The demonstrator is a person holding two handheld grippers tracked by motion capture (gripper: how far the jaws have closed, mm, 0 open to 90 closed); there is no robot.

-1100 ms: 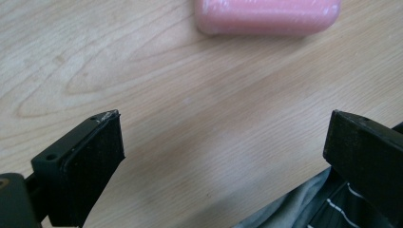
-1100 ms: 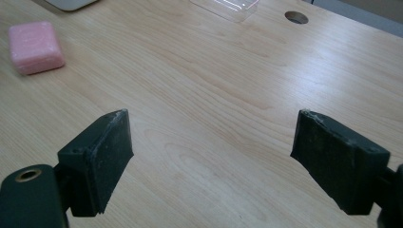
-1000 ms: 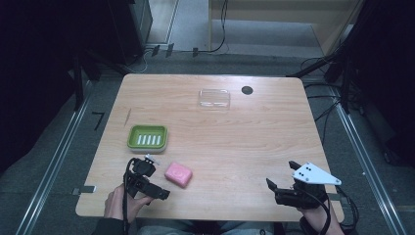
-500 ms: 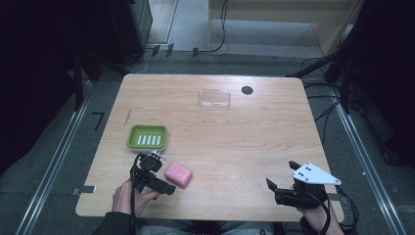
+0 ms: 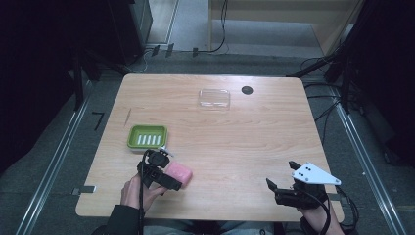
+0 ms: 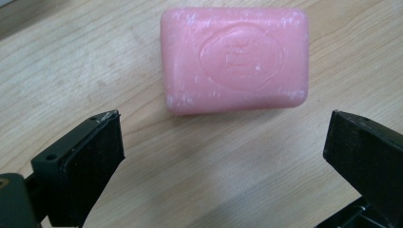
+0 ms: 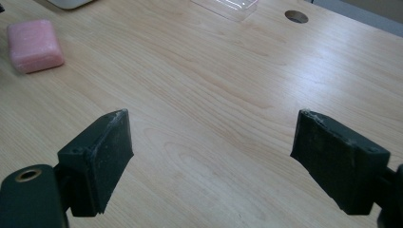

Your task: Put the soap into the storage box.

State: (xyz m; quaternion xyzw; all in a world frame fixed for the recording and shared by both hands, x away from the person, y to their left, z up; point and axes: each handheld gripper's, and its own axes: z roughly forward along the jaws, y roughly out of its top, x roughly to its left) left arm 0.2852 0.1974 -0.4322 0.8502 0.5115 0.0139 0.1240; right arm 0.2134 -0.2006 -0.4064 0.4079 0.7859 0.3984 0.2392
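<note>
Worktop (image 5: 235, 127) of pale wood carries everything. Near its front-right corner the right hand-held gripper (image 5: 280, 177) hovers with its jaws spread wide over bare wood, a grey three-cornered plate (image 5: 314, 174) on top. At the front left, the left hand-held gripper (image 5: 172, 172) has its jaws wide apart, just short of a pink soap bar (image 6: 234, 59) lying flat on the wood, not touching it. A green soap dish (image 5: 147, 136) sits just behind the left hand-held gripper. Far back lies a clear plastic lid (image 5: 214, 98), with a small dark hole (image 5: 247, 90) beside it.
</note>
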